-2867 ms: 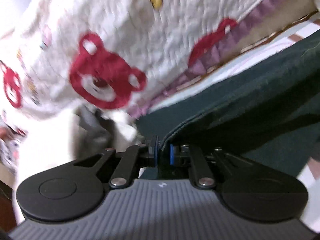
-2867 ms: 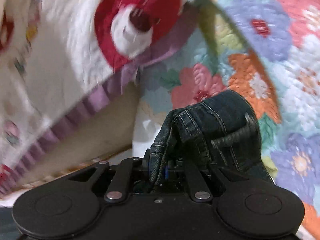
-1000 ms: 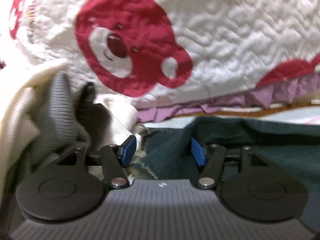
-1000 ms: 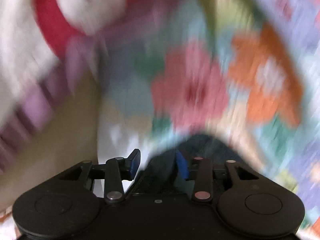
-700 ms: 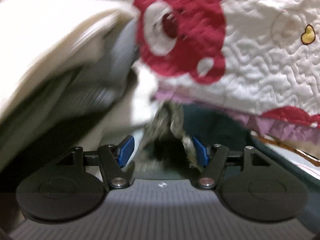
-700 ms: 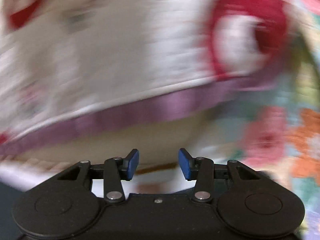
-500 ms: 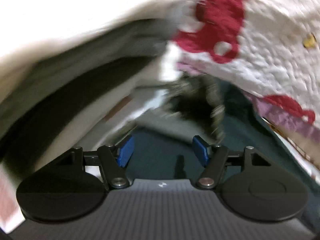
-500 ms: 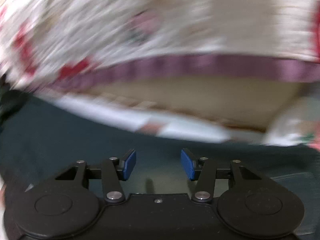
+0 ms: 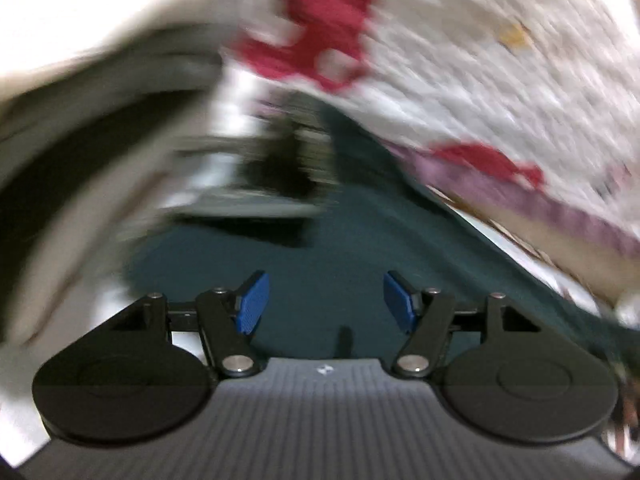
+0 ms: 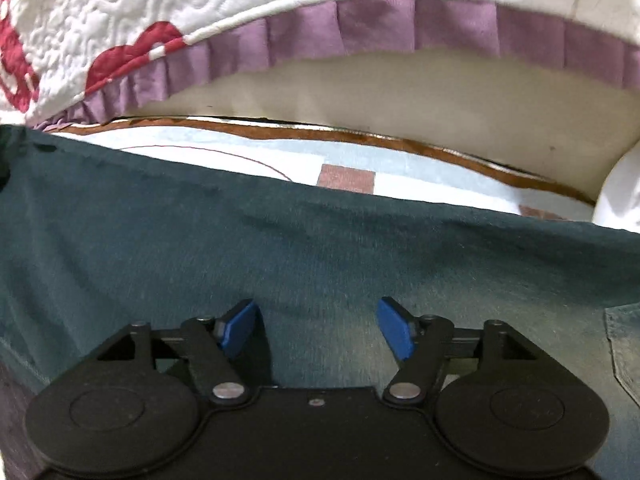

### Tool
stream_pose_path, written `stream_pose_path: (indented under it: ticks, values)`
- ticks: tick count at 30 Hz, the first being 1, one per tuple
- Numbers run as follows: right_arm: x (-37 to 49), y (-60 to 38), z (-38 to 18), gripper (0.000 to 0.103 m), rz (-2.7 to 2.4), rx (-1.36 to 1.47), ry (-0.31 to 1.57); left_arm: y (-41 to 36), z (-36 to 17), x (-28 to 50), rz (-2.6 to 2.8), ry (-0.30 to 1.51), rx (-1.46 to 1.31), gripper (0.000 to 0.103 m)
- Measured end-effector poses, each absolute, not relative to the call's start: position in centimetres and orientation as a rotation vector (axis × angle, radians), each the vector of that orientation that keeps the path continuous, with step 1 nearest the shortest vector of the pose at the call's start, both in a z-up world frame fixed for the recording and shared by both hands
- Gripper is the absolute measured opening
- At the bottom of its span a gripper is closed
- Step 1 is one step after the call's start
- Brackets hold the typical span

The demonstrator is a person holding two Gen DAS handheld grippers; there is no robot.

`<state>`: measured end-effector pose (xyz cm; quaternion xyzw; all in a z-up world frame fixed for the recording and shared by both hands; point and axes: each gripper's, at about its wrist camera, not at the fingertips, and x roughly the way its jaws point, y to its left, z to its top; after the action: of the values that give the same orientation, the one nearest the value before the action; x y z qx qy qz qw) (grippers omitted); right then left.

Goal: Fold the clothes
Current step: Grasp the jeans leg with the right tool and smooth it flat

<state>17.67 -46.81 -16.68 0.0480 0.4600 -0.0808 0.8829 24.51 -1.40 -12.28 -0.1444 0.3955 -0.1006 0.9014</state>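
2 grippers are seen above dark denim jeans (image 10: 320, 248), which are spread flat on the bed. The right gripper (image 10: 316, 330) is held with its blue pads (image 10: 394, 332) spread wide, nothing between them, just over the faded cloth near a back pocket (image 10: 624, 344). The left gripper (image 9: 324, 302) is likewise spread and empty above the jeans (image 9: 340, 256), in a blurred view. A white quilt (image 10: 180, 8) with red bear prints and a purple frill (image 10: 360, 24) is seen beyond the jeans.
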Motion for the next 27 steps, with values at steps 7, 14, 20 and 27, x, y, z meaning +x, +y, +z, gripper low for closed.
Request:
stream_pose_path:
  ticks: [7,14,20,27]
  values:
    - [20.1,-46.6,-17.3,0.077,-0.178,0.112,0.948,-5.7,-14.5,32.7,0.046,0.748,0.044,0.063]
    - [20.8,-47.1,-17.3,0.085,-0.163,0.074,0.913,-2.1,-13.5,35.2,0.246,0.73,0.102,0.064]
    - [19.2,-46.2,-16.6,0.082,-0.184,0.046,0.871,0.4,-13.1,26.4,0.081,0.803,-0.144,0.065]
    - [13.5,-40.9,-13.2,0.082,-0.045,-0.064,0.706,2.8,-15.2,21.2,0.021,0.85,-0.462,0.062]
